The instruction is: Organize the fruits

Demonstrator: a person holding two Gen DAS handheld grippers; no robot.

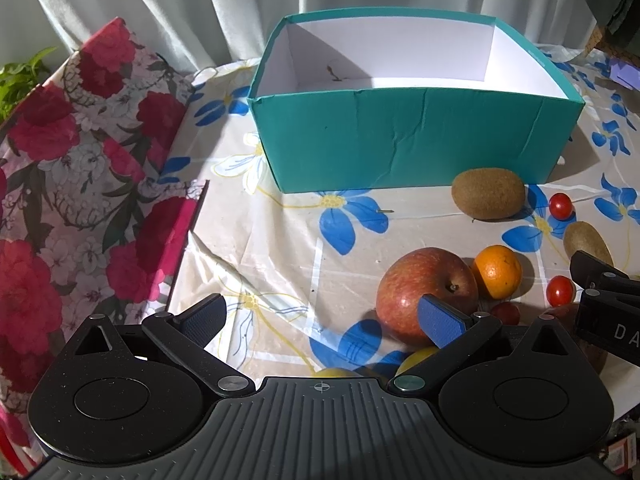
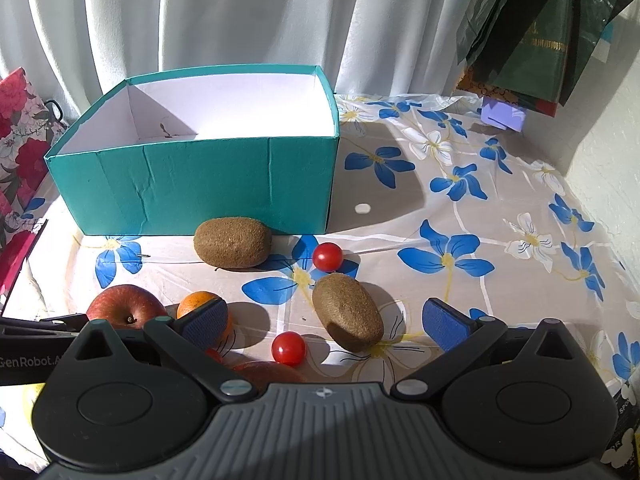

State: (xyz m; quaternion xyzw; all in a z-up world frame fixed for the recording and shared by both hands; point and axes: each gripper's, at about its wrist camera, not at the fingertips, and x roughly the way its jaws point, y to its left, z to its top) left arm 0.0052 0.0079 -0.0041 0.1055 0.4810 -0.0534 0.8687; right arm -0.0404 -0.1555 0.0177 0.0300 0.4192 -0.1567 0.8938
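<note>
A teal box (image 1: 400, 136) with a white, empty inside stands at the back of the table; it also shows in the right wrist view (image 2: 200, 184). In front of it lie a red apple (image 1: 416, 284), an orange (image 1: 498, 270), two kiwis (image 1: 488, 194) (image 2: 346, 312) and cherry tomatoes (image 2: 288, 347) (image 2: 327, 257). My left gripper (image 1: 324, 316) is open and empty, its right finger just in front of the apple. My right gripper (image 2: 326, 320) is open and empty, with the nearer kiwi and a tomato between its fingers.
A floral gift box (image 1: 80, 184) stands at the table's left edge. White curtains (image 2: 240, 12) hang behind. Dark bags (image 2: 528, 32) and a small purple box (image 2: 503, 116) sit at the back right. A yellow fruit (image 1: 416, 358) lies partly hidden under my left gripper.
</note>
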